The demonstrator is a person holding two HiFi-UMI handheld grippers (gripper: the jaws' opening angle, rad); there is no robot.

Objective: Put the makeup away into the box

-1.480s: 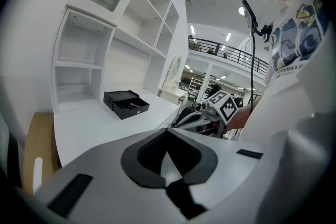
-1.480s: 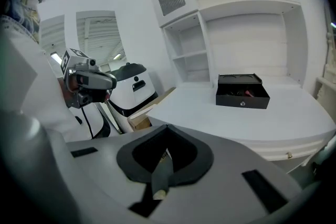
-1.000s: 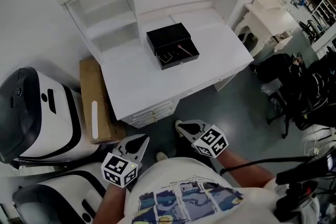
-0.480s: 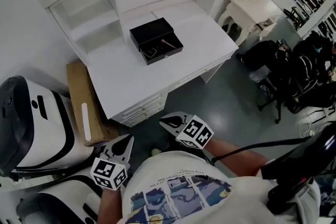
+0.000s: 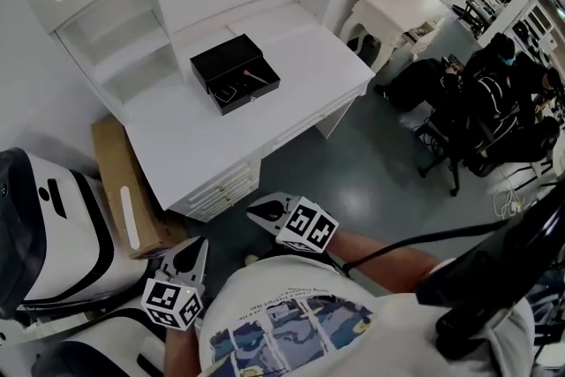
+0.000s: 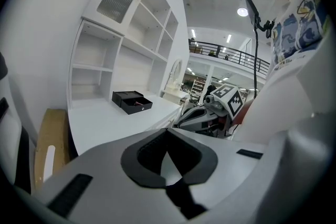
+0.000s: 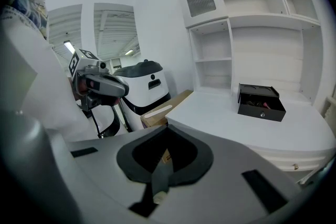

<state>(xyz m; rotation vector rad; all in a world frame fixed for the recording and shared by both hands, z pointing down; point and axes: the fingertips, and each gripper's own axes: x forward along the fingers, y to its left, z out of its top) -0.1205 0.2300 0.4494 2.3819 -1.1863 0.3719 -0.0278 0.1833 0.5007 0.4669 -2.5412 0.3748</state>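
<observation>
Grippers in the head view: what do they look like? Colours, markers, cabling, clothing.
Both the left gripper and right gripper have light grey pointed jaws with a black inner lining. Each carries a white cube with black square markers. A black cable leads away on the right gripper's side. The person wears a white T-shirt with a blue comic-style print.

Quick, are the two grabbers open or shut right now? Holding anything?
Left hand-held gripper: shut, holding nothing.
Right hand-held gripper: shut, holding nothing.
</observation>
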